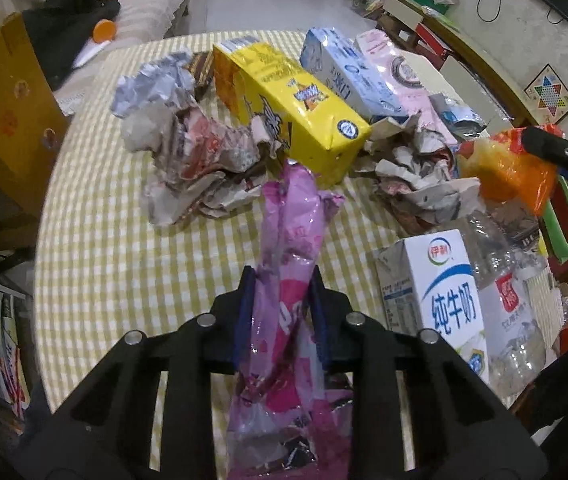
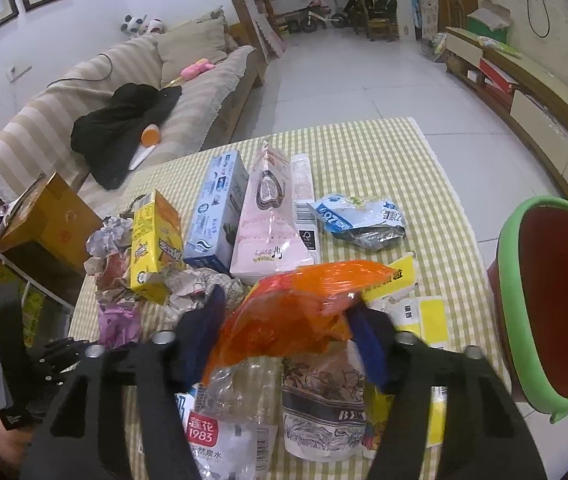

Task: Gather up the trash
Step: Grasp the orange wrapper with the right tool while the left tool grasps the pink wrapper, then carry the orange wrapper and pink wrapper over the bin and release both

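My left gripper (image 1: 281, 280) is shut on a crumpled pink-purple plastic wrapper (image 1: 296, 216), which sticks out forward over the yellow checked tablecloth (image 1: 123, 260). An orange plastic bag (image 2: 316, 280) sits between the blue pads of my right gripper (image 2: 288, 308), and they press on both of its sides. In the left wrist view the same orange bag (image 1: 512, 168) hangs at the right with a black finger (image 1: 544, 146) on it. A red bin with a green rim (image 2: 512, 280) stands just off the table's right edge.
Trash covers the table: a yellow carton (image 1: 296, 112), a blue carton (image 1: 340, 68), crumpled paper (image 1: 187, 160), a white milk carton (image 1: 448, 292) and a crushed clear bottle (image 2: 227, 420). A cardboard box (image 1: 7, 112) and a striped sofa (image 2: 63, 120) stand to the left.
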`<action>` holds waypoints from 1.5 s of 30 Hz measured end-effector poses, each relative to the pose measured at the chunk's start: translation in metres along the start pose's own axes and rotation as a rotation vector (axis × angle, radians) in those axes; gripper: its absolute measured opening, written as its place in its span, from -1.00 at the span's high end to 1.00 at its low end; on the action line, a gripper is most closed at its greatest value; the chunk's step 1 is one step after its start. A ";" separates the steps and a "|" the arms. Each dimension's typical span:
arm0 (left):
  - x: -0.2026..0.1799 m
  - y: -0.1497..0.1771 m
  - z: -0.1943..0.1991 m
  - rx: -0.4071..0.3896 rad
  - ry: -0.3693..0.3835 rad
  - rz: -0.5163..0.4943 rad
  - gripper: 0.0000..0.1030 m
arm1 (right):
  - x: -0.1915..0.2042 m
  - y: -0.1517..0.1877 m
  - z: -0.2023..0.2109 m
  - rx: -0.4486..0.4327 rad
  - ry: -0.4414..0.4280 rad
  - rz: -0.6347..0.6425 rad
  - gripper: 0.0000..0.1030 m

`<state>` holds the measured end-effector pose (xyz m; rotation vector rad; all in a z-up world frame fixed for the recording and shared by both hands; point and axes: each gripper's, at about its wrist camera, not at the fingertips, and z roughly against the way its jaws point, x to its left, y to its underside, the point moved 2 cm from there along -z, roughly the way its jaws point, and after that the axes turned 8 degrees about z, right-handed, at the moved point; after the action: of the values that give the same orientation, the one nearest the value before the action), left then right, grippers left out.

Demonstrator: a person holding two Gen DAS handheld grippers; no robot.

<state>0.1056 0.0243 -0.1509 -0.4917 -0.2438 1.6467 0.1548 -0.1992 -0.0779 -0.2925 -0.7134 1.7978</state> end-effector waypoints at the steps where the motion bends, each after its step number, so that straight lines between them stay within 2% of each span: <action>1: 0.001 0.000 0.005 -0.008 -0.004 -0.001 0.51 | 0.001 -0.001 0.003 -0.005 0.002 0.005 0.14; 9: -0.003 0.002 0.038 -0.063 0.002 0.012 0.51 | 0.010 -0.009 0.032 -0.079 -0.019 0.020 0.20; 16: -0.015 -0.003 0.074 -0.126 0.011 0.020 0.51 | 0.016 -0.019 0.071 -0.150 -0.072 0.016 0.20; 21: -0.029 -0.015 0.098 -0.158 0.043 0.011 0.51 | 0.014 -0.024 0.094 -0.183 -0.088 0.022 0.20; 25: -0.049 -0.027 0.107 -0.166 0.096 -0.012 0.51 | 0.004 -0.026 0.114 -0.202 -0.062 0.041 0.20; 33: -0.130 -0.048 0.101 -0.165 0.199 -0.122 0.51 | -0.058 -0.026 0.153 -0.229 0.061 -0.006 0.20; 40: -0.213 -0.055 0.090 -0.133 0.303 -0.216 0.51 | -0.122 -0.020 0.185 -0.234 0.185 -0.036 0.20; 45: -0.269 -0.060 0.079 -0.109 0.368 -0.280 0.50 | -0.160 -0.012 0.196 -0.228 0.242 -0.068 0.20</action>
<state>0.1424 -0.2221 -0.0083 -0.7949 -0.1221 1.2490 0.1158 -0.4085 0.0600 -0.6201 -0.7461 1.5847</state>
